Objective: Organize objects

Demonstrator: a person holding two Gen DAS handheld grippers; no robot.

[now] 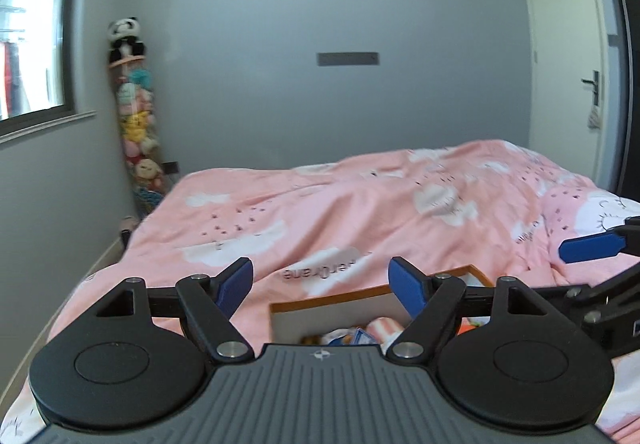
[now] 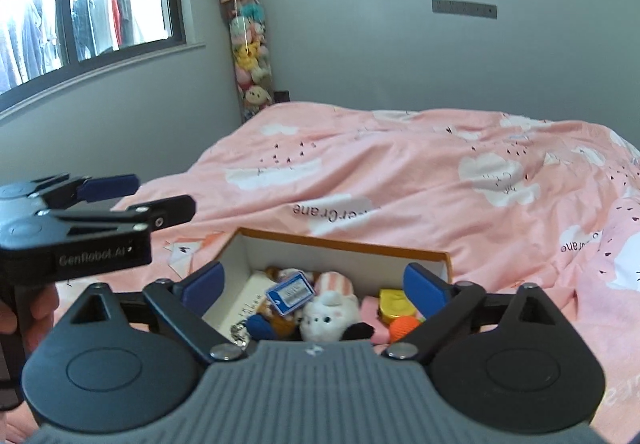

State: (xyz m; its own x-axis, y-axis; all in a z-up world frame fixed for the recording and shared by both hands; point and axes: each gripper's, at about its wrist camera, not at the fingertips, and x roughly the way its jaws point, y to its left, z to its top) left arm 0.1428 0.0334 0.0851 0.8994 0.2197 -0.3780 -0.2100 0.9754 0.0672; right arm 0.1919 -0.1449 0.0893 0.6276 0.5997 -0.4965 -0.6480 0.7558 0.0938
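Observation:
An open box with an orange rim (image 2: 344,240) lies on the pink bed; it also shows in the left wrist view (image 1: 332,300). Inside are a white plush toy (image 2: 330,318), a blue card pack (image 2: 291,292), a yellow item (image 2: 394,302), an orange ball (image 2: 404,326) and a pink striped item (image 2: 334,282). My right gripper (image 2: 316,284) is open and empty, held just above the box's near side. My left gripper (image 1: 320,284) is open and empty, to the left of the box; it shows from the side in the right wrist view (image 2: 132,200).
The pink cloud-print duvet (image 2: 400,172) covers the bed beyond the box. A tall clear tube of plush toys topped by a panda (image 2: 250,44) stands in the far corner. A window (image 2: 80,4) is on the left wall, a white door (image 1: 568,56) at the right.

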